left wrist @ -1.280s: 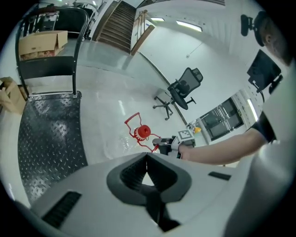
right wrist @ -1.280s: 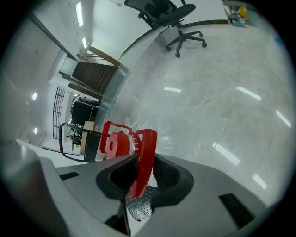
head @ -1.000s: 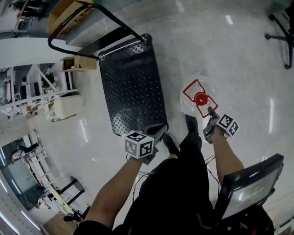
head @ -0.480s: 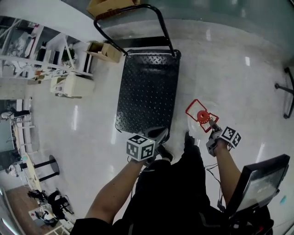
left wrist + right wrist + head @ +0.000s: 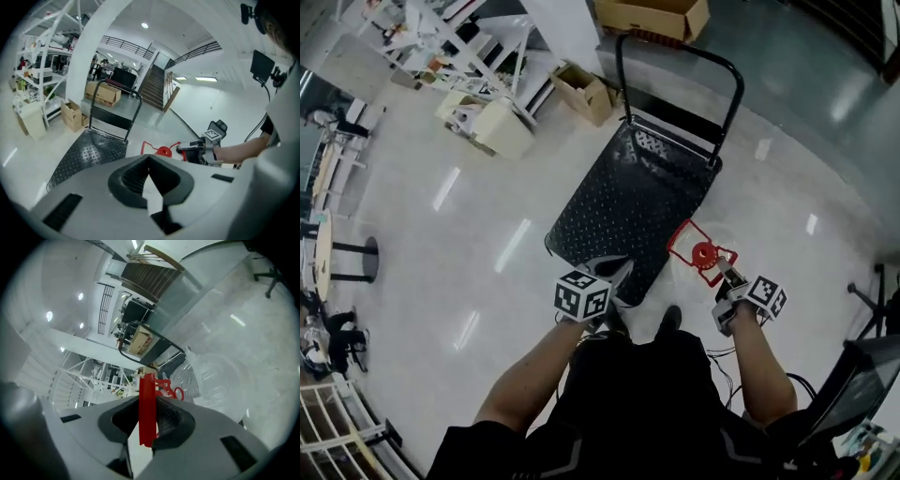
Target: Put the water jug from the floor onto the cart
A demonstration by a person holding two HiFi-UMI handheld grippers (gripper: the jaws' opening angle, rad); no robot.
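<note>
Glossy pale floor [image 5: 412, 267] w/ light streaks, white shelving racks [image 5: 431, 23] + cardboard boxes [image 5: 586, 92] top-left, staircase [image 5: 152, 86] beyond.

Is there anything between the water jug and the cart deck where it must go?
Nothing visible. The cart deck is bare, and the water jug hangs from the right gripper beside the deck's right edge.

No print is legible; the left gripper [image 5: 612, 274] and right gripper [image 5: 727, 274] carry only square markers.
</note>
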